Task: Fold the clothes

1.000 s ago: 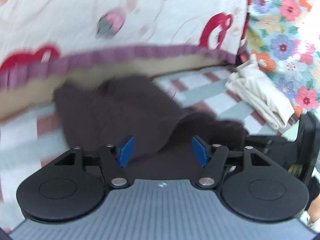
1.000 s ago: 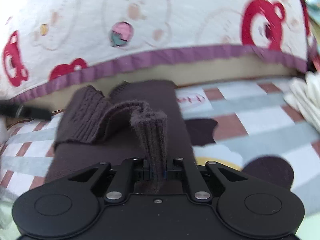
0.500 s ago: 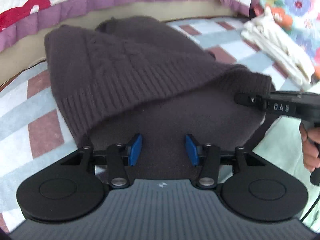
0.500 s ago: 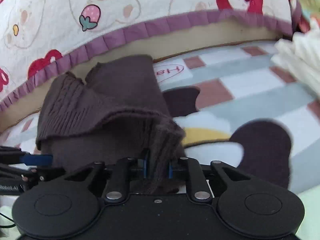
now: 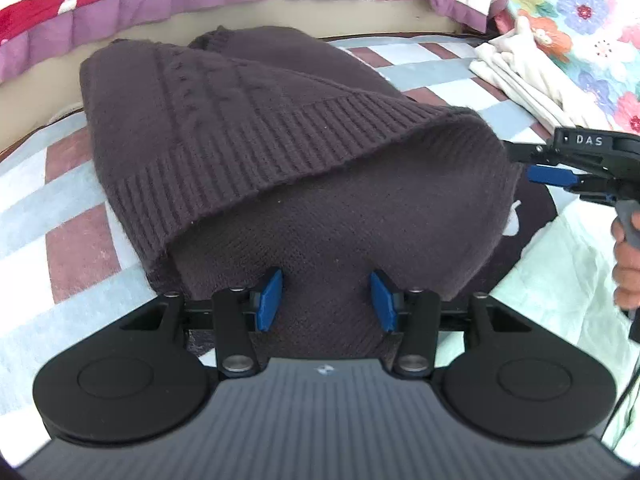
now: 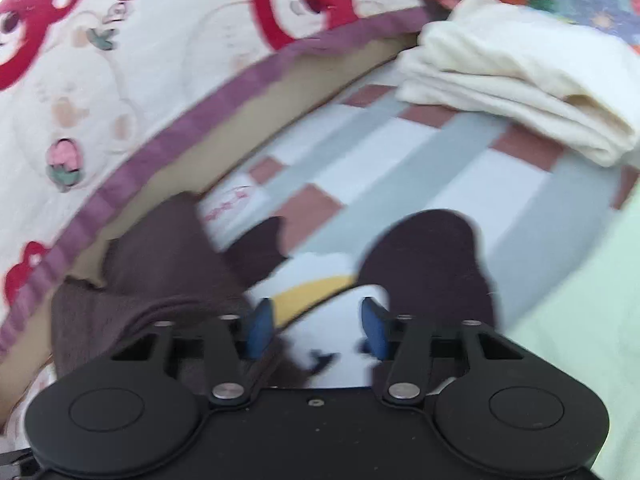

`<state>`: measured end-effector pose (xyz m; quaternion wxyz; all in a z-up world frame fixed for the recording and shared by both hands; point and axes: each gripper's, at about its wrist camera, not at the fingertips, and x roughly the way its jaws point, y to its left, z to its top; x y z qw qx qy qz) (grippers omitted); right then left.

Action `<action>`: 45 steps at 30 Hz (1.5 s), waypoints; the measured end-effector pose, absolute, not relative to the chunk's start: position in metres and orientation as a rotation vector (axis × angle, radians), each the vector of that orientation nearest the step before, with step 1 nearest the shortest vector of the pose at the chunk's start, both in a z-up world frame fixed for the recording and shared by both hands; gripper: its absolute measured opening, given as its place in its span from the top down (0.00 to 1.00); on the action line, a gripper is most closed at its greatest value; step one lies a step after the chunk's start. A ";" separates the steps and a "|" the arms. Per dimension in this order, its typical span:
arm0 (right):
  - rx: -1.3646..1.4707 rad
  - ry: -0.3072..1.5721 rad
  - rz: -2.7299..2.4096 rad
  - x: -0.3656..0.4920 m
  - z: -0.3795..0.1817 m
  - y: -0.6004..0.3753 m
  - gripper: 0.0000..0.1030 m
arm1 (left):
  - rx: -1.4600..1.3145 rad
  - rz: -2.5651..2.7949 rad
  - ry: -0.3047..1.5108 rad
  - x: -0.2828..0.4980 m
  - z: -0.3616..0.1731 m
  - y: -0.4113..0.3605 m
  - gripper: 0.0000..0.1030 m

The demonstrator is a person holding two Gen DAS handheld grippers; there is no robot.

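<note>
A dark brown knit sweater (image 5: 256, 132) lies folded on the checked bed sheet (image 5: 76, 236), its ribbed hem running across the top layer. My left gripper (image 5: 327, 300) hangs low over the near edge. Its blue pads (image 5: 270, 300) stand apart, with sweater fabric lying between them and not pinched. In the right wrist view the sweater (image 6: 160, 280) sits at the lower left. My right gripper (image 6: 316, 326) is beside it over the printed sheet, its jaws opening with nothing between them. That gripper (image 5: 528, 164) shows in the left wrist view just off the sweater's right edge.
A folded cream cloth (image 6: 520, 80) lies at the far right on the sheet. A quilt with red bears and a purple border (image 6: 160, 60) rises behind. Floral fabric (image 5: 580, 12) is at the back right, a pale green sheet (image 5: 560, 280) near right. A hand (image 5: 626, 272) holds the right gripper.
The right gripper let go of the sweater's ribbed hem, opened, rolled and swung right off the garment. The left gripper sank closer to the sweater, whose top layer now lies flat.
</note>
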<state>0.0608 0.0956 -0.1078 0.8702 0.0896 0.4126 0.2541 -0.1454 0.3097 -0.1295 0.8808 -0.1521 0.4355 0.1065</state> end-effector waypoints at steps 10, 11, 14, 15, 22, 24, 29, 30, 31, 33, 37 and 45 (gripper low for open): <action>-0.146 0.562 1.179 -0.016 -0.053 0.145 0.56 | -0.463 0.247 0.855 -0.153 -0.130 0.323 0.54; -0.166 0.572 1.186 -0.017 -0.055 0.154 0.55 | -0.496 0.238 0.828 -0.157 -0.129 0.326 0.54; -0.264 0.624 1.151 -0.010 -0.073 0.179 0.55 | -0.591 0.208 0.708 -0.172 -0.123 0.339 0.54; -0.312 0.639 1.129 -0.008 -0.081 0.187 0.55 | -0.621 0.199 0.663 -0.178 -0.121 0.344 0.54; -0.395 0.697 1.032 0.020 -0.114 0.187 0.56 | -0.739 0.471 0.469 -0.212 -0.117 0.397 0.45; -0.392 0.690 1.040 0.021 -0.117 0.186 0.56 | -0.835 0.542 0.447 -0.217 -0.128 0.415 0.42; -0.356 0.683 1.056 0.024 -0.123 0.182 0.55 | -0.920 0.558 0.503 -0.200 -0.158 0.428 0.37; -0.344 0.687 1.057 0.025 -0.124 0.182 0.55 | -0.925 0.536 0.500 -0.195 -0.159 0.427 0.35; -0.334 0.689 1.058 0.026 -0.124 0.182 0.55 | -0.931 0.514 0.493 -0.190 -0.161 0.426 0.32; -0.319 0.692 1.062 0.026 -0.124 0.181 0.55 | -0.940 0.477 0.485 -0.184 -0.163 0.426 0.28; -0.308 0.694 1.070 0.027 -0.124 0.179 0.55 | -0.952 0.425 0.458 -0.182 -0.164 0.424 0.58; -0.451 0.608 1.096 0.009 -0.113 0.186 0.52 | -0.705 0.400 0.469 -0.162 -0.107 0.414 0.84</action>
